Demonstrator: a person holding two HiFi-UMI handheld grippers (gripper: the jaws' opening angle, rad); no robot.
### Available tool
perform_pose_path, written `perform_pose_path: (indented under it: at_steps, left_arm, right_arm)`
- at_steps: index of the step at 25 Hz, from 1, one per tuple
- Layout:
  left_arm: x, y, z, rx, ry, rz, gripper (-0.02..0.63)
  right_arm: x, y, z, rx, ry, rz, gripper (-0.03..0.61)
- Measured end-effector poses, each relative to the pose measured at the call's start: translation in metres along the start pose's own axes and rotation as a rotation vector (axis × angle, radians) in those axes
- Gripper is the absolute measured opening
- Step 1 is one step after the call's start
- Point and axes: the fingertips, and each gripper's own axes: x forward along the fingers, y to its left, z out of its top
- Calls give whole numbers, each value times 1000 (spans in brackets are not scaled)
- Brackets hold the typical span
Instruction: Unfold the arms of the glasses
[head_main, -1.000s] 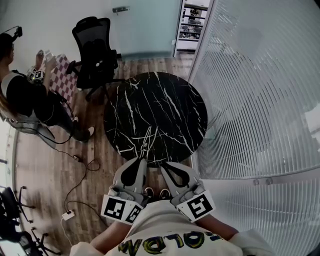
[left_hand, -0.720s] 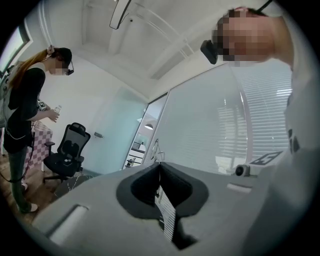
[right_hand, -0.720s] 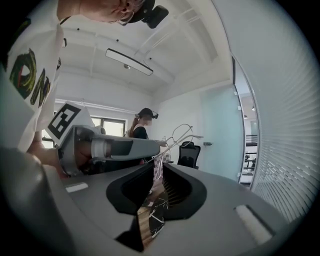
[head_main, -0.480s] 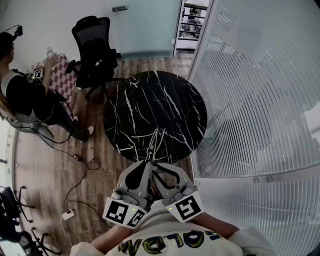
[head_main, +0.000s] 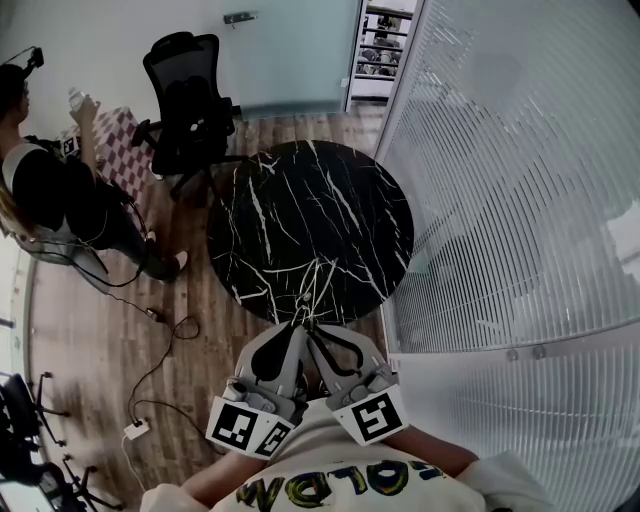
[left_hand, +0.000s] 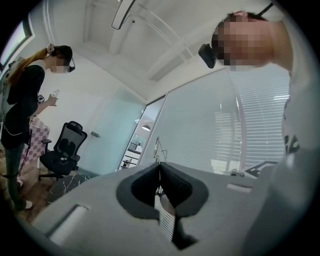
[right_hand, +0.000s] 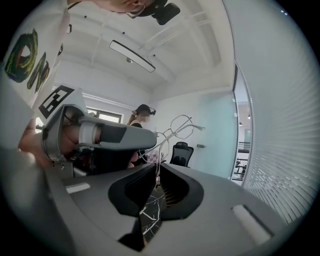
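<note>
1. At the far left, a person (head_main: 45, 190) in a black top has one hand raised beside a red-and-white checked panel (head_main: 118, 150).
2. Next comes a black office chair (head_main: 188, 95) on a wooden floor (head_main: 90, 330), just past the far-left edge of the table. A dark cable runs across the floor to a white power strip (head_main: 135, 431).
3. In the middle stands a round black table (head_main: 340, 200) with white marble veins.
4. My left gripper (left_hand: 159, 166) reaches in from below the table's near edge and points level. Its jaws are pressed together on a thin wire of the glasses, which pokes up out of the tips.
5. The glasses (right_hand: 169, 134) are thin and wire-framed. They are held up in the air between my two gripper tips, over the near rim of the table. Their round rims rise above my right jaws. I cannot tell how far the arms are folded.
6. My right gripper (right_hand: 157, 169) sits just beside the left one, with the tips almost touching, and tilts slightly down. Its jaws are closing, with a wire of the glasses pinched between the pads.
7. On the right, a ribbed glass wall (head_main: 500, 200) curves past the table.
</note>
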Motion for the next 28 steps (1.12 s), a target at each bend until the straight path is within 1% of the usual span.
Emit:
perform_pose_path:
  at_steps: [8,13,17,21,28]
  left_arm:
    - [-8,6,1,24,3,23,5]
    - [-14,11,2,29,7,41,5]
    - [-17,15,1,32,16,52,6]
    - [-21,15,-1,35,24,61,6]
    - [-28,12,-3,36,35,66,6]
  right_arm:
    - [-11,-7,2,6,-15,-43,21]
    - [-21,-19,4,6,-28,-91,14]
    - [-25,-31,5,37,-46,-135,11]
    - [-32,-44,3,38,-39,-169,14]
    - [-38,-59,4,-20,-12,-185,21]
